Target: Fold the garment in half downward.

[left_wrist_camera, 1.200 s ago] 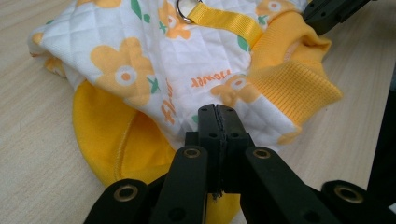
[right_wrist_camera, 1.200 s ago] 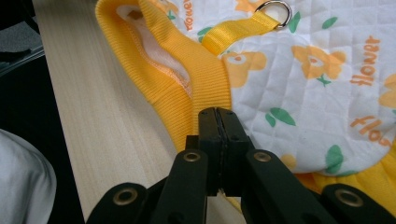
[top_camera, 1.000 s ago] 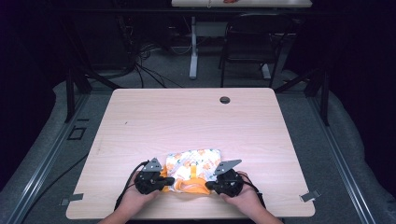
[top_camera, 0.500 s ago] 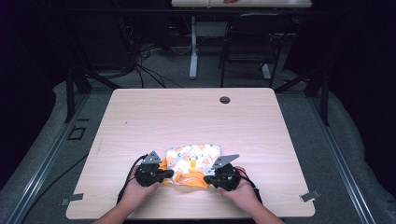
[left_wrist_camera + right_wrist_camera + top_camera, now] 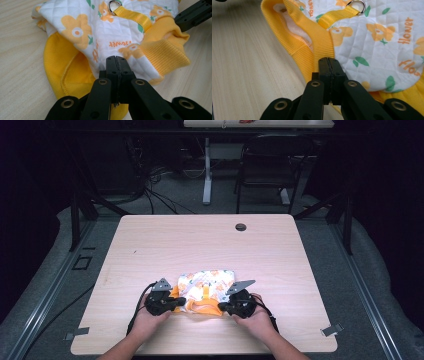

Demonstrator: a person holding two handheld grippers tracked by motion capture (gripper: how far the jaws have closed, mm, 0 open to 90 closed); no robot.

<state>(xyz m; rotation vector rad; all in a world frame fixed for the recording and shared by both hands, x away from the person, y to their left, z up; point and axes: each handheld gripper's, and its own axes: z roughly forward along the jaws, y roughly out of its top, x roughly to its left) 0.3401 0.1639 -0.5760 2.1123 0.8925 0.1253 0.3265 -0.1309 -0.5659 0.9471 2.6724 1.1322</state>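
Observation:
A small quilted white garment [image 5: 206, 284] with orange flowers, yellow ribbed trim and a yellow strap with a metal ring [image 5: 114, 4] lies crumpled near the table's front edge. My left gripper [image 5: 175, 301] holds its left side, jaws shut on the white quilted fabric [image 5: 116, 59] beside the yellow lining [image 5: 65, 72]. My right gripper [image 5: 226, 307] holds the right side, jaws shut on the yellow ribbed collar [image 5: 322, 47], as seen in the right gripper view [image 5: 328, 61]. The right gripper's jaw tip [image 5: 192, 15] reaches the collar's far end in the left gripper view.
The light wooden table [image 5: 200, 245] has a dark round grommet [image 5: 241, 227] near its far edge. Beyond it stand a chair [image 5: 270, 165], a desk leg and floor cables. Metal rails run along both sides of the table.
Both grippers have moved slightly forward, away from the person, and a little closer together. The garment between them has bunched up more.

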